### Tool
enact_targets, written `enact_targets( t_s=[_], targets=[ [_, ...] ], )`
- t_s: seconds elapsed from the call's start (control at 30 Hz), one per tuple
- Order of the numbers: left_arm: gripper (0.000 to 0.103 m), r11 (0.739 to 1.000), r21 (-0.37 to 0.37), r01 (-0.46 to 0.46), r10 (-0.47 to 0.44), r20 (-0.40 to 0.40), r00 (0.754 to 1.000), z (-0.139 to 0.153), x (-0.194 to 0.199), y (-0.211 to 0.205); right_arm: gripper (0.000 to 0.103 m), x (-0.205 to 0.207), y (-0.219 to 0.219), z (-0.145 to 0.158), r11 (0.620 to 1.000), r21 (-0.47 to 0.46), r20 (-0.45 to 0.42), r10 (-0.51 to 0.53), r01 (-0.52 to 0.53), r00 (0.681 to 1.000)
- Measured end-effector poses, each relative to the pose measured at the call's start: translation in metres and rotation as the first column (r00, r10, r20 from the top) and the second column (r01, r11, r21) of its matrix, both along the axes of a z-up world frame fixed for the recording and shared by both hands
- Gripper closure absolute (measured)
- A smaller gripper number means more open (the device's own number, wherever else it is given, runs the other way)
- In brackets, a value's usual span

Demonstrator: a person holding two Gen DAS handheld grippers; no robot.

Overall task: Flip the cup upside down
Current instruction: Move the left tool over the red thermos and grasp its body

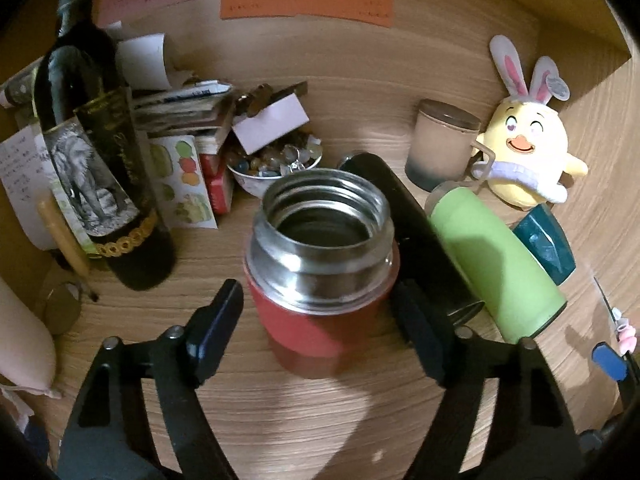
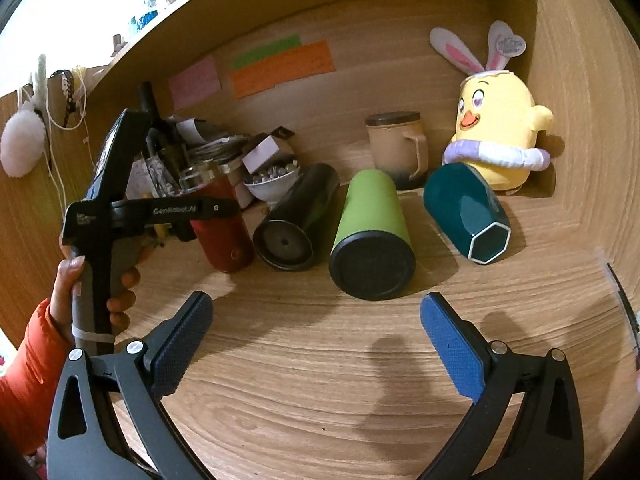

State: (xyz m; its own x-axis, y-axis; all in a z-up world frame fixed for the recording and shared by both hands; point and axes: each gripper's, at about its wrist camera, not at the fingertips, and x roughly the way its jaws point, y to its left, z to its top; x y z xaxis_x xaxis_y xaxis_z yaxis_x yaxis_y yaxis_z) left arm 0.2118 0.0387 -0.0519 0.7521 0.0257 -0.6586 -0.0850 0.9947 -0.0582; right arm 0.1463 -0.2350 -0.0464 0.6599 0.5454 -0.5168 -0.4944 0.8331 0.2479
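Observation:
A red cup (image 1: 324,300) with a steel threaded mouth stands upright on the wooden shelf, mouth open upward. My left gripper (image 1: 320,320) is open, its black fingers on either side of the cup's red body with a small gap on each side. The right wrist view shows the same cup (image 2: 224,236) with the left gripper (image 2: 200,216) around it. My right gripper (image 2: 316,336) is open and empty, low over the shelf in front of the cups.
A black cup (image 2: 296,220), a green cup (image 2: 370,232) and a teal cup (image 2: 468,216) stand upside down in a row. Behind are a lidded beige mug (image 2: 394,144), a yellow plush chick (image 2: 496,136), a bowl of stones (image 1: 276,164) and a dark bottle (image 1: 100,168).

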Motion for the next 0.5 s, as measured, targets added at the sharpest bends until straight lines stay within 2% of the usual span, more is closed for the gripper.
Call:
enact_targets(
  t_s=[0.07,0.27,0.5],
  targets=[
    [0.041,1.000,0.010,-0.002,0.002,-0.005,1.000,-0.001,0.001,-0.001,0.000,0.000,0.001,-0.001,1.000,-0.002,-0.004,0.005,-0.005,1.000],
    [0.042,1.000,-0.029,0.012,-0.013,-0.008,1.000,0.002,-0.008,0.001,0.000,-0.006,0.004,-0.002,1.000,-0.008,-0.008,0.015,-0.015,1.000],
    [0.042,0.993,-0.073,0.095,-0.095,-0.005,0.995,0.005,-0.049,-0.007,0.000,-0.017,0.009,0.000,0.999,-0.015,-0.003,0.038,-0.038,0.999]
  ],
)
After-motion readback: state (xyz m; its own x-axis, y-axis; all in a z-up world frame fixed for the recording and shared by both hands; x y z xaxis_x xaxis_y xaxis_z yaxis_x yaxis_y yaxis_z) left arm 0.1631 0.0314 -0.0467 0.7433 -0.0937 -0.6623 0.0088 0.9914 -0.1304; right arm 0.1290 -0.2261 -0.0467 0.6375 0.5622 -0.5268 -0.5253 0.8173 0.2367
